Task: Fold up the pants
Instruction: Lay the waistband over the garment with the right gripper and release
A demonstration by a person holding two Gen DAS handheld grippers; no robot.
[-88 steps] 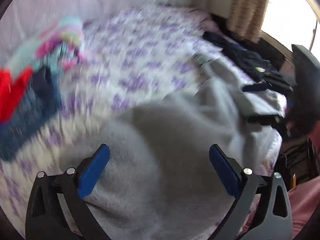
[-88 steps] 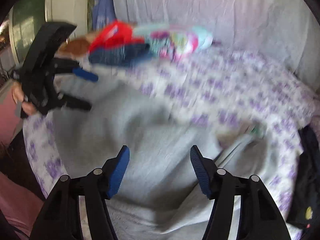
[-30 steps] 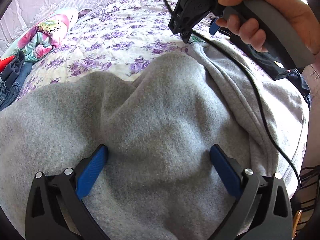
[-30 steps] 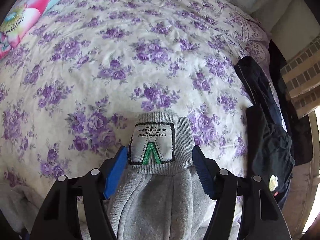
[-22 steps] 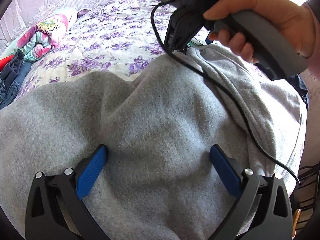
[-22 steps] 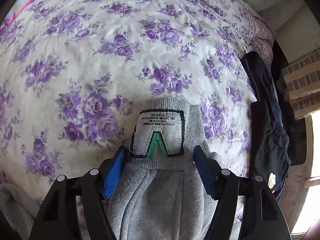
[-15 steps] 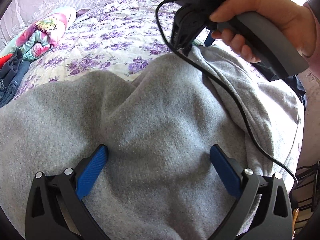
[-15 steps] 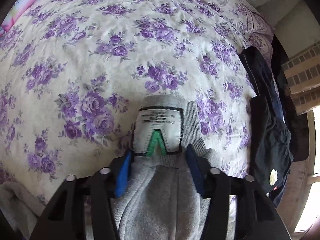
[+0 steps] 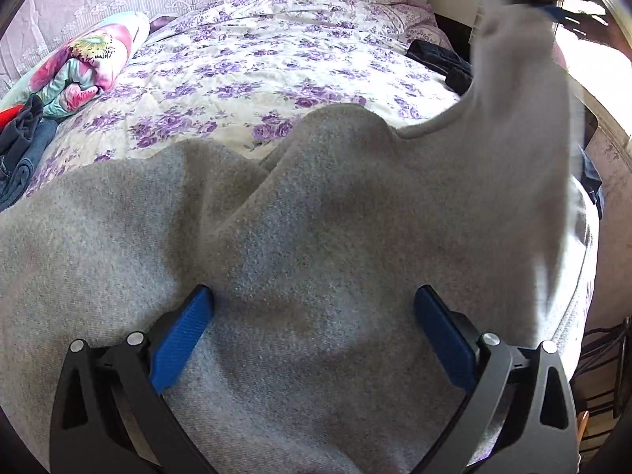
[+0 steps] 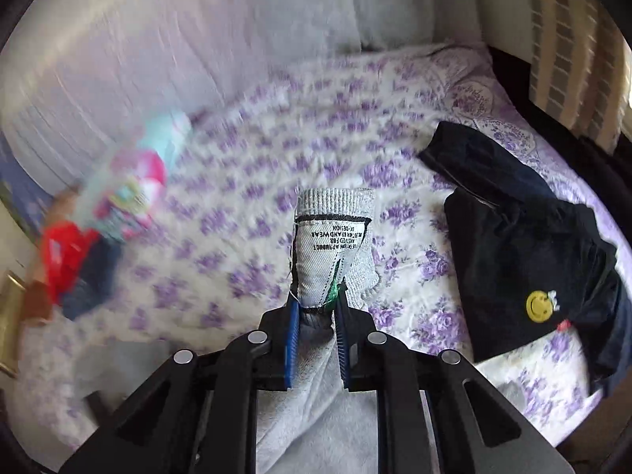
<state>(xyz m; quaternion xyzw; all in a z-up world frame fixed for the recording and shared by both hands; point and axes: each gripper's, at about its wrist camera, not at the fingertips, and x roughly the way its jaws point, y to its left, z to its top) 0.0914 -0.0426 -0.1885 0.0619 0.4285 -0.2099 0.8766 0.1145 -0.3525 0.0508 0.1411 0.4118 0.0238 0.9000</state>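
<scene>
Grey fleece pants (image 9: pixel 316 217) lie spread over the near part of a bed with a purple-flowered cover (image 9: pixel 256 63). My left gripper (image 9: pixel 312 296) stands open low over the pants, its blue pads wide apart with flat fabric between them. My right gripper (image 10: pixel 318 308) is still closing, its pads pinching one leg's ribbed cuff (image 10: pixel 335 201) just below the sewn-in white label (image 10: pixel 328 252). In the left wrist view that leg (image 9: pixel 513 79) rises blurred to the upper right, where the right gripper (image 9: pixel 549 4) holds it above the bed.
A black garment with a yellow smiley badge (image 10: pixel 533 256) lies on the bed's right side. A colourful rolled blanket (image 9: pixel 87 67) and a heap of jeans and red cloth (image 9: pixel 19 150) sit at the far left. The bed's edge (image 9: pixel 584 256) drops off to the right.
The right gripper closed on the cuff and lifted it up off the bed, pulling the leg with it. The left gripper stayed put, open on the pants.
</scene>
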